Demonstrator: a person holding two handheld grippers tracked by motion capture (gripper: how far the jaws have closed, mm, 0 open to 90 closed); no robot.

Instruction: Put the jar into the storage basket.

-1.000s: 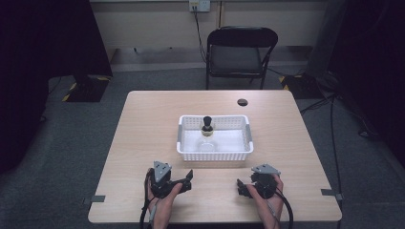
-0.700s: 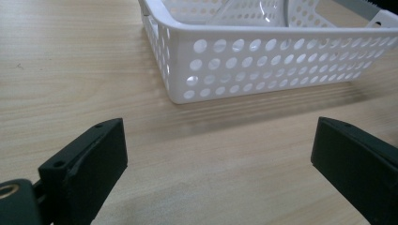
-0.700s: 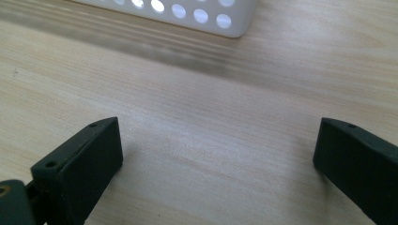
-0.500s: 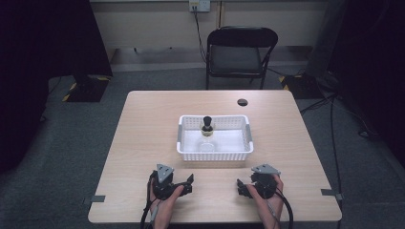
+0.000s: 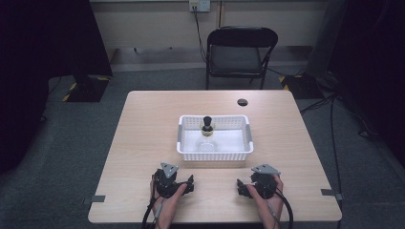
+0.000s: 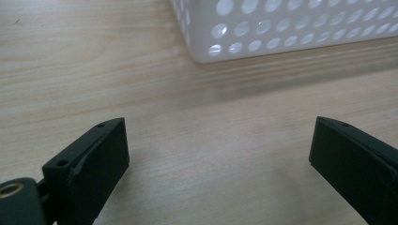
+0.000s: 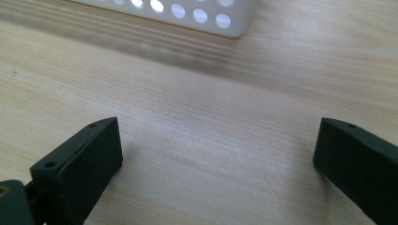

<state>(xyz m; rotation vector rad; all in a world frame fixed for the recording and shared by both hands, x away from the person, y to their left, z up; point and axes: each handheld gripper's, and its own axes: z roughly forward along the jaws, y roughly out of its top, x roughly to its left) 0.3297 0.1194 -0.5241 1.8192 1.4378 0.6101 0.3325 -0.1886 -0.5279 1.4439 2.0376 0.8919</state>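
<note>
1. At the near edge of the table (image 5: pixel 143 143), the left gripper (image 5: pixel 189 183) and right gripper (image 5: pixel 241 187) rested low on the wood, each held in one of the person's hands, well apart from each other and pointed inward toward the table's middle.
2. In the left gripper view, the left gripper's jaws stood wide apart with only bare tabletop between them; a corner of the white basket (image 6: pixel 281 28) lay just ahead.
3. In the right gripper view, the right gripper (image 7: pixel 216 154) likewise had its jaws spread wide over bare wood, holding nothing, with the basket's perforated wall at the top edge.
4. Beyond both grippers, the basket sat near the table's centre, its long axis running left to right across the table.
5. Inside it a clear bottle (image 5: pixel 207 138) appeared to lie on its side, its long axis running near to far, with its black cap (image 5: pixel 207 123) pointing toward the far wall; the glass body was hard to make out.
6. Farther off, a small black disc (image 5: pixel 242 102) lay near the table's far edge.
7. Behind the table stood a dark folding chair (image 5: pixel 237 55).
</note>
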